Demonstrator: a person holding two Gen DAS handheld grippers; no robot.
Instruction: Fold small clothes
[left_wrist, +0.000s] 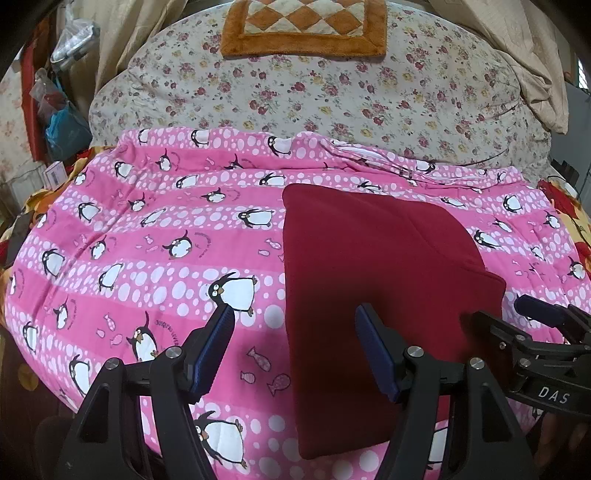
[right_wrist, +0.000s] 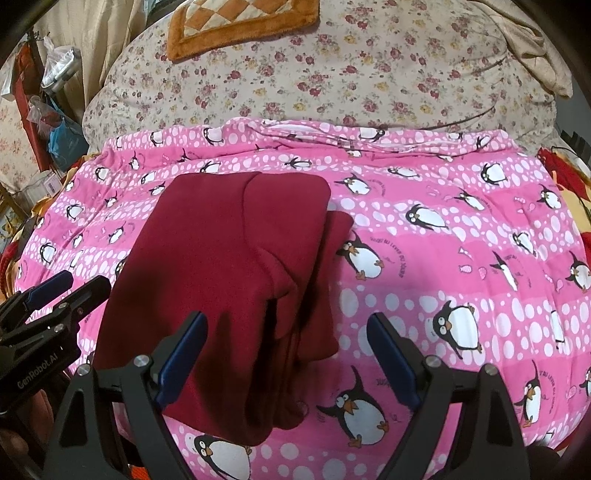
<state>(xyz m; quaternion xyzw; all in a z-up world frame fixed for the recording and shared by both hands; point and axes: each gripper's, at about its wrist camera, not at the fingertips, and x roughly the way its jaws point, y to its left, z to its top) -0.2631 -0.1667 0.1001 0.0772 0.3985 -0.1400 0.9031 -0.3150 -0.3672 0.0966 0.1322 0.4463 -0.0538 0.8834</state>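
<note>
A dark red garment (left_wrist: 373, 266) lies folded into a long strip on the pink penguin-print sheet (left_wrist: 155, 236). In the right wrist view the same red garment (right_wrist: 236, 266) shows overlapping folded layers. My left gripper (left_wrist: 293, 314) hovers open above the garment's left edge, nothing between its blue pads. My right gripper (right_wrist: 286, 323) is open too, poised over the garment's right side and near end without touching it. The right gripper's tip (left_wrist: 535, 310) shows at the right of the left wrist view, and the left gripper's tip (right_wrist: 55, 284) at the left of the right wrist view.
A floral quilt (left_wrist: 332, 96) is heaped behind the pink sheet, with an orange checked mat (left_wrist: 303, 29) on top. Plastic bags (left_wrist: 62, 122) and clutter hang at the far left. A beige cloth (left_wrist: 532, 66) drapes at the upper right.
</note>
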